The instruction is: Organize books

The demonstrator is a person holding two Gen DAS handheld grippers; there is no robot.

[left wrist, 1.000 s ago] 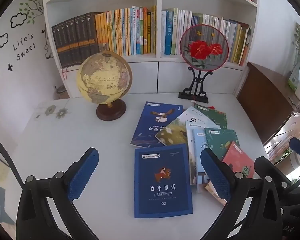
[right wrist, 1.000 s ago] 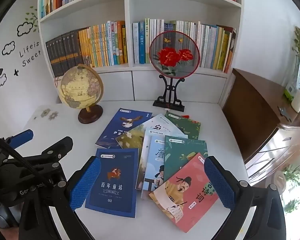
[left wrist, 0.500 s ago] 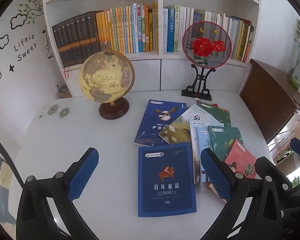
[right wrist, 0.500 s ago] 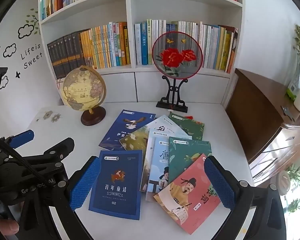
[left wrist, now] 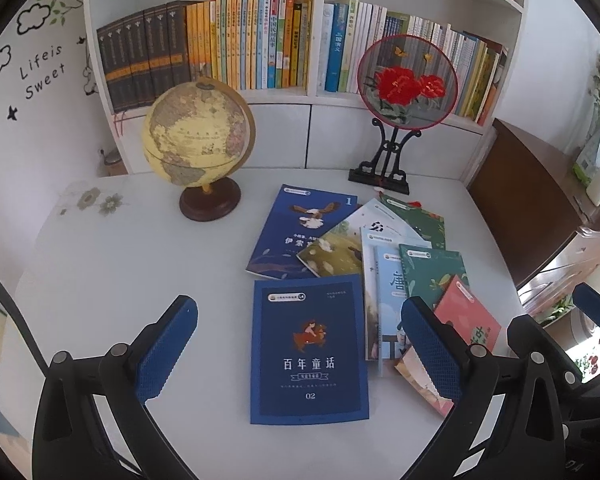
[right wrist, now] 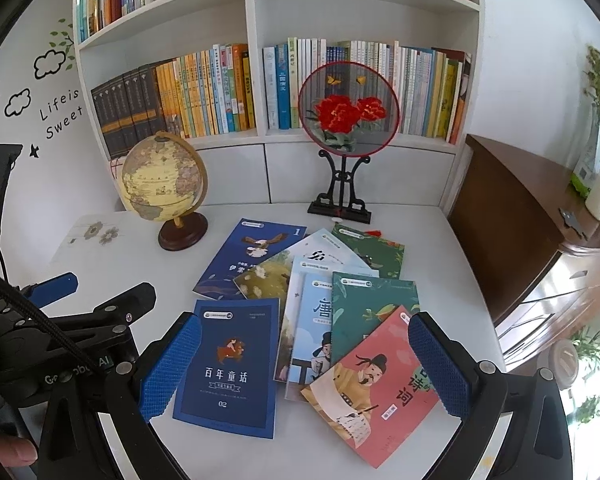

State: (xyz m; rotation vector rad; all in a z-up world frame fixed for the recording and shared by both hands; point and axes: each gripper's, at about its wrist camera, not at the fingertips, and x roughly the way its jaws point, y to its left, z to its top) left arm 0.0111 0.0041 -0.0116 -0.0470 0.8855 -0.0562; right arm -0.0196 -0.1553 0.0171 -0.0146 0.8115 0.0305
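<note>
**Both grippers hanging open above scattered books**

Thin paperback books are lying loose on the white table (left wrist: 100,280), fanned over one another toward its right edge. Nearest the front edge, a dark blue book (left wrist: 309,350) is lying flat and apart from the overlap, showing "百年童话" and "02" under a small orange figure. Behind it, a second blue book (left wrist: 300,232) is showing a bird and the numeral "1". A coral book (right wrist: 374,384) with a robed, capped figure and "诗词" is sitting on top of a green book (right wrist: 374,304) and a pale blue book (right wrist: 318,320) marked "唐". At the back edge, a globe (left wrist: 198,136) and a round embroidered fan on a black stand (left wrist: 408,80) are standing before a filled bookshelf (left wrist: 320,40). The wall is reading "Life is Sweet".

The left gripper (left wrist: 298,354) is spreading wide around the "02" book, grasping nothing. The right gripper (right wrist: 304,368) is likewise splayed and empty over the coral book.
</note>
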